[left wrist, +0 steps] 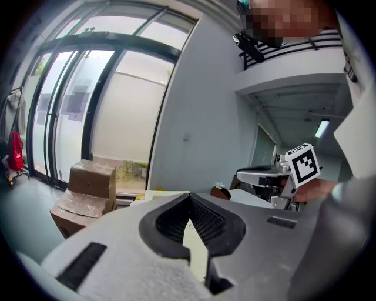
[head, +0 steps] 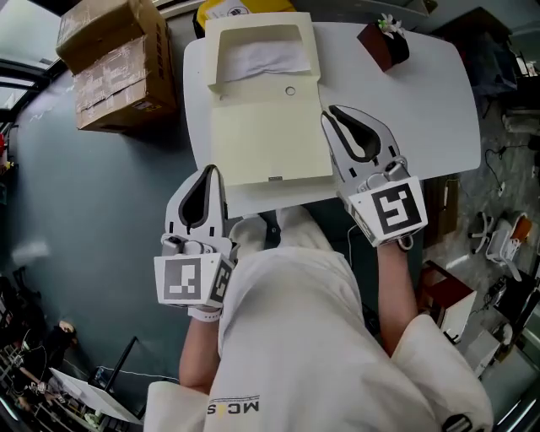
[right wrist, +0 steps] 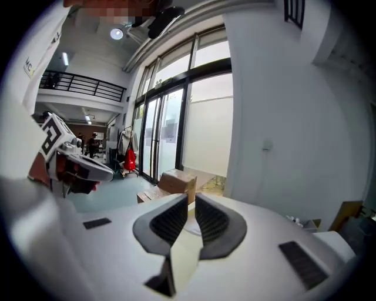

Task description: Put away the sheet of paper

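Observation:
A cream folder (head: 270, 139) lies unfolded on the white table (head: 422, 101). Its far pocket holds the white sheet of paper (head: 261, 59). My right gripper (head: 327, 114) rests at the folder's right edge, tips pointing away from me. In the right gripper view its jaws (right wrist: 191, 200) stand a narrow gap apart, with only cream folder showing through and nothing pinched. My left gripper (head: 211, 171) hovers at the table's near left edge, just short of the folder's corner. Its pads (left wrist: 189, 197) meet at the tips, shut on nothing.
Two stacked cardboard boxes (head: 118, 63) stand on the floor left of the table. A dark red pot with a small plant (head: 384, 42) sits at the table's far right. A yellow object (head: 224, 10) shows behind the folder. Cluttered floor lies to the right.

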The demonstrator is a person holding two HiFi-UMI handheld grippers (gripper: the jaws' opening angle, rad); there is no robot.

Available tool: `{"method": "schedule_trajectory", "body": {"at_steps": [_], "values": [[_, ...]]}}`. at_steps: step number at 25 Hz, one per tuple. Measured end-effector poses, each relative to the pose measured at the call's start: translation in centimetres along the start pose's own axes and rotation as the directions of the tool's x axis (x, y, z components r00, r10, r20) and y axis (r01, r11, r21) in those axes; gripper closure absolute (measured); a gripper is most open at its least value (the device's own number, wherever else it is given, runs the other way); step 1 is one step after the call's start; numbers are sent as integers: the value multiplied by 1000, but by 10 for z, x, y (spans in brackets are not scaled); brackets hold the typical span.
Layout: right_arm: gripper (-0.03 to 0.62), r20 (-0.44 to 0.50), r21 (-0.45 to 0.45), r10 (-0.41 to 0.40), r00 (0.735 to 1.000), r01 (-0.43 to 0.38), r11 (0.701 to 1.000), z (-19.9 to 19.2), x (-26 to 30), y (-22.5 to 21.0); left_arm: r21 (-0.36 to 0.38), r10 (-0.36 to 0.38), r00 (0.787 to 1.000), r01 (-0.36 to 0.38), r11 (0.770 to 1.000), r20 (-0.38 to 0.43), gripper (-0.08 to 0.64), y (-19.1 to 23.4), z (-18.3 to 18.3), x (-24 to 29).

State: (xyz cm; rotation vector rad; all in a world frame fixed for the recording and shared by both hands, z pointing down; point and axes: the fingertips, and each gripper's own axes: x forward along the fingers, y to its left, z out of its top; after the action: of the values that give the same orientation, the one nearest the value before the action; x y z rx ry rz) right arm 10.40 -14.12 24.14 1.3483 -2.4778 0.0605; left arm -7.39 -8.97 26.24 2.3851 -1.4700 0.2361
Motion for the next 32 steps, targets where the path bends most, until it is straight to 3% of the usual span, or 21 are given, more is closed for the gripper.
{"method": "schedule_trajectory", "body": {"at_steps": [5,11,32], "values": [[545,43,36,-53,998,52,998,5,-48,1,45,-24,998,21,999,58,535,-13,21,-17],[549,12,63,-86,996,85,994,-19,-75,4,69,-26,997,21,997,73,535,-21,27,-31],[551,21,122,-141,990,138,983,-19,-93,17,73,-103,993,98,992,57,535,-32,23,-29]]}}
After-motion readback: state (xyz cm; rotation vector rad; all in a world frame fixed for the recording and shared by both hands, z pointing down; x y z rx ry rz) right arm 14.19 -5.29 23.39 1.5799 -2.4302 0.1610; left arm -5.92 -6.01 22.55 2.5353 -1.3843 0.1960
